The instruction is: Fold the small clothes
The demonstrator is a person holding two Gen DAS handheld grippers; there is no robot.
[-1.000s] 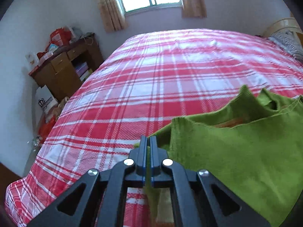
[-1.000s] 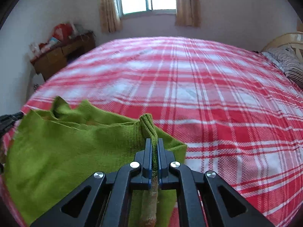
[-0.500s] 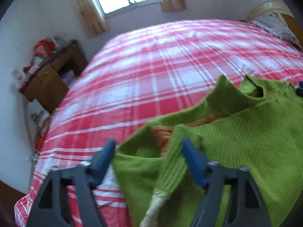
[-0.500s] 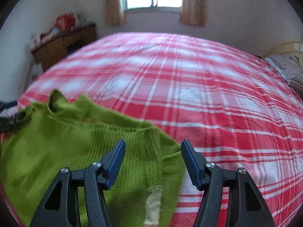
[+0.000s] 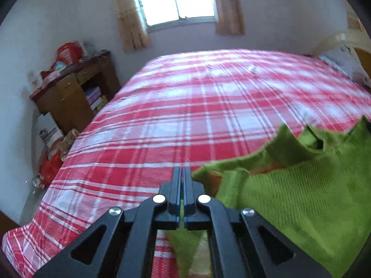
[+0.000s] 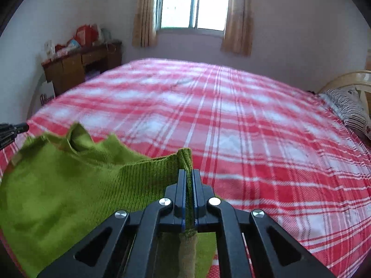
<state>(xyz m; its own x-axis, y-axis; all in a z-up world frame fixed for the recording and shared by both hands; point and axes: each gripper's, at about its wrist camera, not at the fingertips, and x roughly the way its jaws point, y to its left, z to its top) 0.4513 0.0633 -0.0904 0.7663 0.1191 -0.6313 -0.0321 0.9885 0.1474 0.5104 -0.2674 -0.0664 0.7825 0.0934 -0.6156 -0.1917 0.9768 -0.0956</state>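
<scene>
Half a second ago both grippers were spread wide over the knit, and now both are pinched back together on it. The left gripper (image 5: 182, 173) has its jaws together with green cloth caught far back between them, and the right gripper (image 6: 189, 176) is clamped on a ribbed edge that sticks up past its tips.

Counting things up: one green sweater (image 5: 301, 192), stretched between the two tools at the near edge of the bed (image 5: 208, 106), with some orange showing inside the fold at the neck. Two grippers, one garment. The bed has one red and white plaid cover. Behind it there's one window (image 6: 194, 2) with two curtains, one each side. One wooden desk (image 5: 69, 92) on the left with red bags piled on top, count too blurry to call. One striped pillow (image 6: 347, 106) far right.
</scene>
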